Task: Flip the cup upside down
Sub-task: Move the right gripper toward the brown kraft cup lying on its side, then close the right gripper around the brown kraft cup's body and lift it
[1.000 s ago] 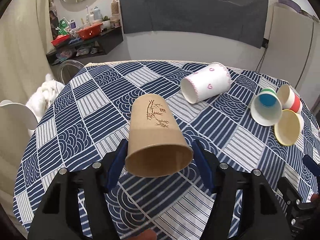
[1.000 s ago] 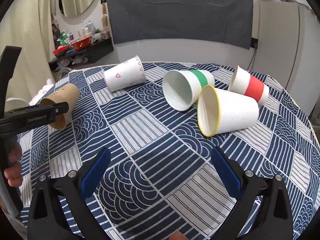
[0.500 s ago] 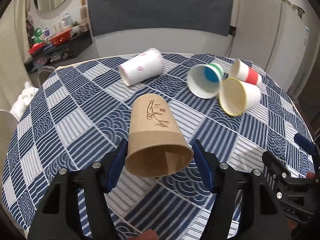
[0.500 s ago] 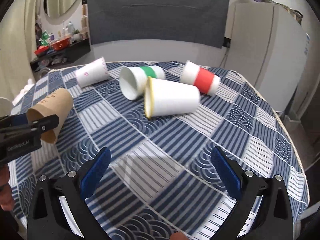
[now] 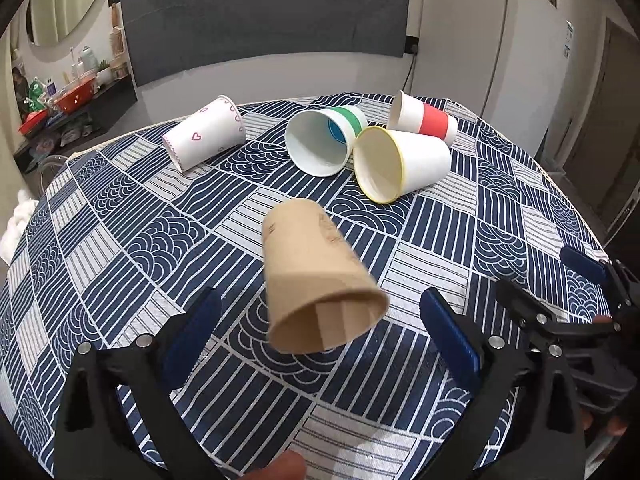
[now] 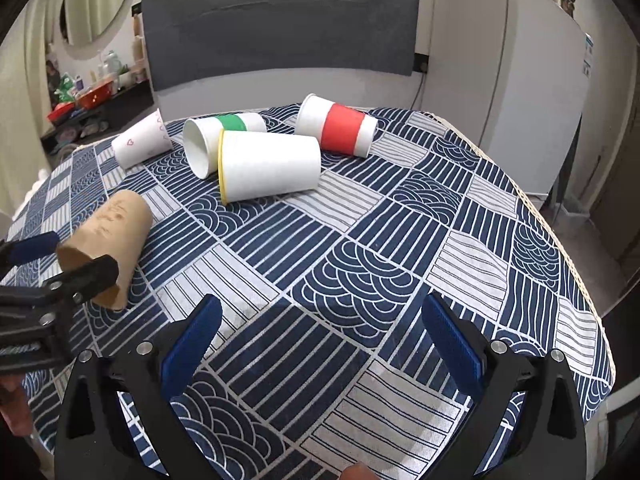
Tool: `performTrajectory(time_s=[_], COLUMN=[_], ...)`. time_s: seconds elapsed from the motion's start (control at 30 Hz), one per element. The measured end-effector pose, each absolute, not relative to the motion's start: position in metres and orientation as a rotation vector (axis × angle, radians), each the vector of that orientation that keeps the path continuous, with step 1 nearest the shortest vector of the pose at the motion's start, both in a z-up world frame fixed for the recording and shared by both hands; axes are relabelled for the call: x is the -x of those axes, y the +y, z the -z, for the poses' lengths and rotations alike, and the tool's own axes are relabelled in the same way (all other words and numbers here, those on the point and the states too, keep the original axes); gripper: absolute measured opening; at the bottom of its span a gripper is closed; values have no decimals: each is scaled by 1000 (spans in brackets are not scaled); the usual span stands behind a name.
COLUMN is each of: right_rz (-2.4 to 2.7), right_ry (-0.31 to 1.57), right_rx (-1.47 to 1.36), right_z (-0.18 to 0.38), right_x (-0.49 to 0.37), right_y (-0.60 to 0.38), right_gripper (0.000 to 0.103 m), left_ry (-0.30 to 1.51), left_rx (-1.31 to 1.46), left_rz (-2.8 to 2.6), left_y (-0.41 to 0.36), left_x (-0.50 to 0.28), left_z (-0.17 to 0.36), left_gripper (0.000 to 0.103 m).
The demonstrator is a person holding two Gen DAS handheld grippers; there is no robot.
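Observation:
A brown paper cup (image 5: 316, 276) is blurred and tilted with its mouth toward me, between the spread blue pads of my left gripper (image 5: 320, 334); the pads do not touch it. In the right wrist view the brown cup (image 6: 106, 244) lies on its side on the blue patterned tablecloth (image 6: 360, 264), with the left gripper's fingers beside its mouth. My right gripper (image 6: 320, 344) is open and empty over the front of the table.
Several cups lie on their sides at the back: a heart-print cup (image 5: 204, 138), a green-band cup (image 5: 324, 140), a yellow-rim cup (image 5: 400, 162) and a red-band cup (image 5: 424, 122). A fridge (image 6: 508, 80) stands right. The table edge (image 6: 576, 256) curves right.
My left gripper has opened and let go of the brown cup, which now drops tilted onto the cloth. Both grippers have swung so the cups at the back look more centred.

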State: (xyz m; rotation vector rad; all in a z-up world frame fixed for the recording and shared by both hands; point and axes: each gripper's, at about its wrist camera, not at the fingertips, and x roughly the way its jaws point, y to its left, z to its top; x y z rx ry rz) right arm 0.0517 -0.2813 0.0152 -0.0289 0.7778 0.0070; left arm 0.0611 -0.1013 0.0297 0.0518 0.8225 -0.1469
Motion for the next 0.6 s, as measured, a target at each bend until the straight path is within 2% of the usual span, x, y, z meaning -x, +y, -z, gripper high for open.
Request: performTrajectory(time_s=[0.33,0.6], right_rz=[9,-73], right_ry=[754,819], right_rx=[30,21], right_z=[-34,-48], right_x=[-41,-51], right_y=[-275,-266], right_gripper=[95,95], left_ry=[800,791], left_rx=[-44,-23], left_rz=[157,123], left_y=[-80,-42], left_x=[-38,-33], left_z=[-43,-44], left_gripper=[97,97])
